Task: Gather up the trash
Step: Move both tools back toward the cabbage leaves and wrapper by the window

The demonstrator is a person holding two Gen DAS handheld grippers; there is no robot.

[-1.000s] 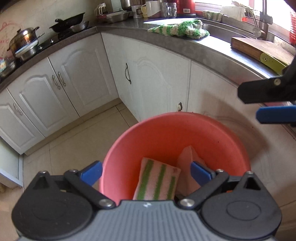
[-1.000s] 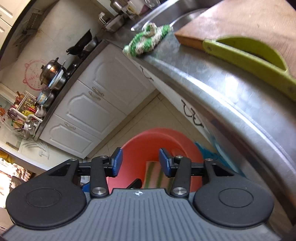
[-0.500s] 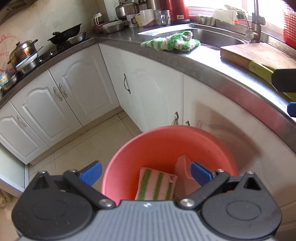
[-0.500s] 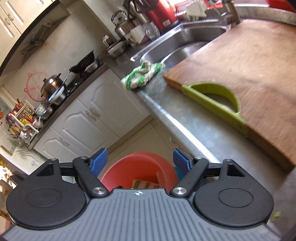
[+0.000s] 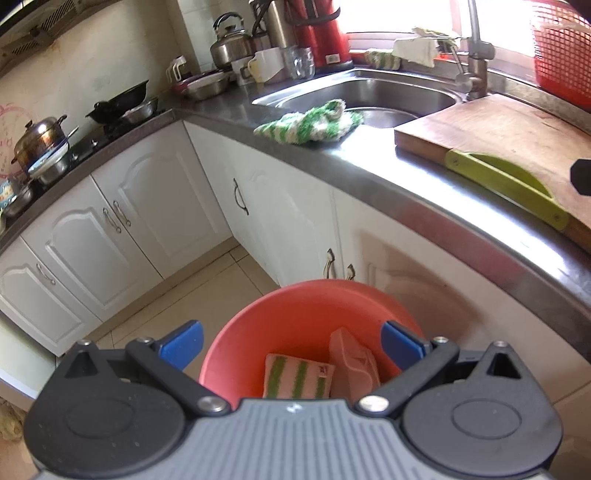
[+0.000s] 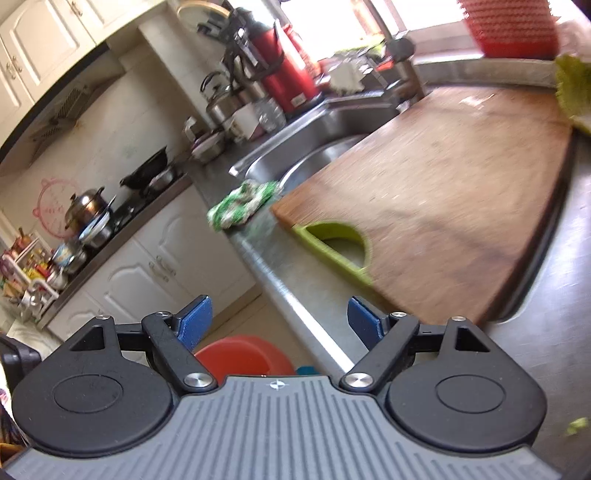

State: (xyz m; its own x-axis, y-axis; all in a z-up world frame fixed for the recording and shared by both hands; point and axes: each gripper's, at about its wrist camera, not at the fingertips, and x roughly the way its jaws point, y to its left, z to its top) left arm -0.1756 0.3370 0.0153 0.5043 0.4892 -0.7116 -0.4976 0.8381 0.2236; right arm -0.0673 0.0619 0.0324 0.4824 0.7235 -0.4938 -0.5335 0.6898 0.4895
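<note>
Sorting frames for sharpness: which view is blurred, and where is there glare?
Right wrist view: motion blur smears the wooden cutting board and green-and-white knitted cloth. Left wrist view: sharper, though the window is blown out white; round orange plastic bin evenly lit.

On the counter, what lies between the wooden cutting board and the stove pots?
In the left wrist view, a green-and-white striped cloth lies by the sink rim between the cutting board and the pots; beyond it the counter is bare.

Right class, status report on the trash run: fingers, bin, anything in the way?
Left gripper open, empty. Right gripper open, empty. Round red plastic bin on floor holds green-striped sponge. Nothing in the way.
</note>
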